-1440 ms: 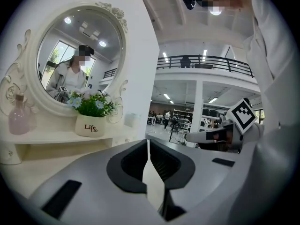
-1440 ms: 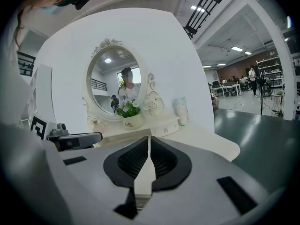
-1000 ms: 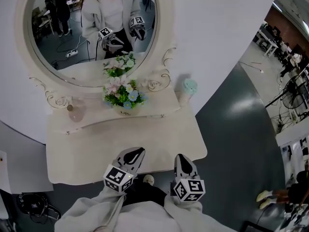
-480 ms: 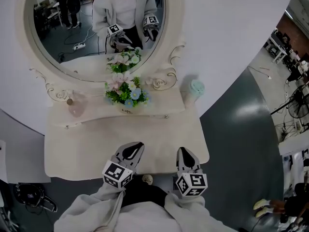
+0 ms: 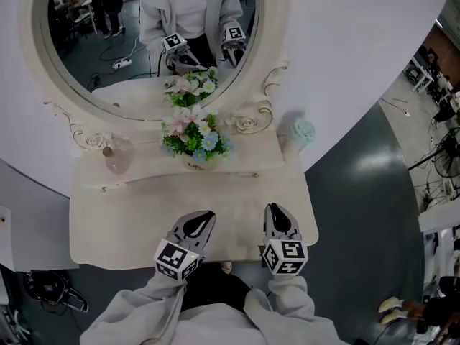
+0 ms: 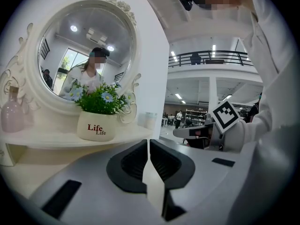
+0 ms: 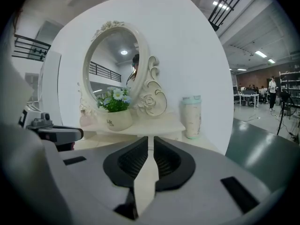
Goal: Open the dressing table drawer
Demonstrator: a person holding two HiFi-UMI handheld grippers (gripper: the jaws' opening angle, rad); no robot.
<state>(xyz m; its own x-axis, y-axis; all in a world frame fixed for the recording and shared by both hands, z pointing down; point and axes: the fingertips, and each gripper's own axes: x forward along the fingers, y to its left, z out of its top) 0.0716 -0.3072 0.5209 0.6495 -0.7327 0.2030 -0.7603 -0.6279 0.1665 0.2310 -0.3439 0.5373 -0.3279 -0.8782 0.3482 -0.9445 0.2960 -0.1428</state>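
- Since a second ago the right gripper (image 5: 272, 208) has come forward from off the front edge. It now reaches over the tabletop (image 5: 122, 225) at about 5 o'clock of its surface.
- By contrast, the left gripper (image 5: 206, 214) has barely shifted and sits at 6 o'clock.
- Both grippers point toward 12 o'clock, side by side with a gap between them, over the front strip of the tabletop. Whether either touches the surface cannot be told.
- In its own view the left gripper (image 6: 148, 143) is clenched, its jaws meeting with nothing between them.
- In its own view the right gripper (image 7: 151, 139) is clenched too, and empty.
- A low shelf (image 5: 144, 178) runs along the back of the tabletop, with a small knob (image 5: 253, 173) at the right end of its front face.
- The drawer (image 5: 230, 176) by that knob sits flush and closed, at about 11 o'clock from the right gripper and well apart from it.
- A pot (image 5: 194, 139) of flowers stands on the shelf at 12 o'clock, in front of the mirror (image 5: 144, 42).
- A pink bottle (image 5: 118, 157) stands on the shelf at 10 o'clock.
- A mint cup (image 5: 303, 130) stands just past the shelf's right end at 2 o'clock.
- The mirror reflects the person and both grippers.
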